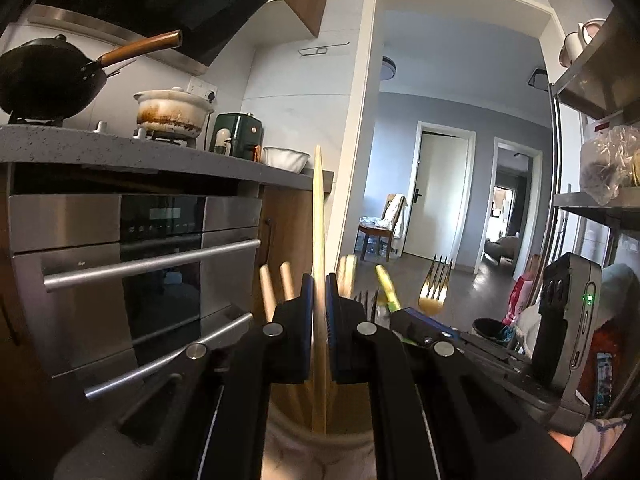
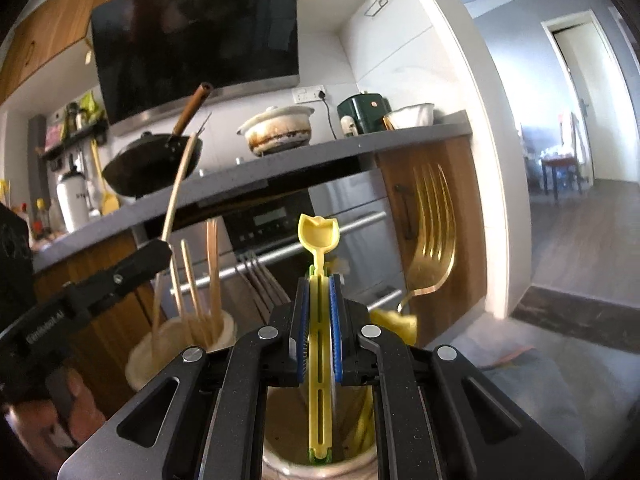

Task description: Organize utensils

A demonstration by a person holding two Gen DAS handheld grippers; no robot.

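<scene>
My left gripper [image 1: 319, 292] is shut on a long bamboo chopstick [image 1: 319, 216] that stands upright with its lower end inside a pale utensil cup [image 1: 320, 446] below. Other chopsticks [image 1: 267, 286] stick out of that cup. My right gripper [image 2: 319, 296] is shut on a yellow plastic spoon [image 2: 319, 236], held upright over a second cup [image 2: 320, 462]. A gold fork [image 2: 434, 236] and a dark fork [image 2: 260, 276] stand nearby. In the right wrist view the left gripper [image 2: 160, 250] holds its chopstick [image 2: 178, 184] over the left cup [image 2: 176, 340].
A grey counter [image 1: 120, 152] carries a black wok [image 1: 48, 76], a stained white pot [image 1: 172, 114], a green appliance [image 1: 236, 134] and a white bowl [image 1: 286, 158]. A steel oven [image 1: 132, 272] is below. A metal shelf rack [image 1: 592, 200] is at right. A doorway [image 1: 440, 184] opens ahead.
</scene>
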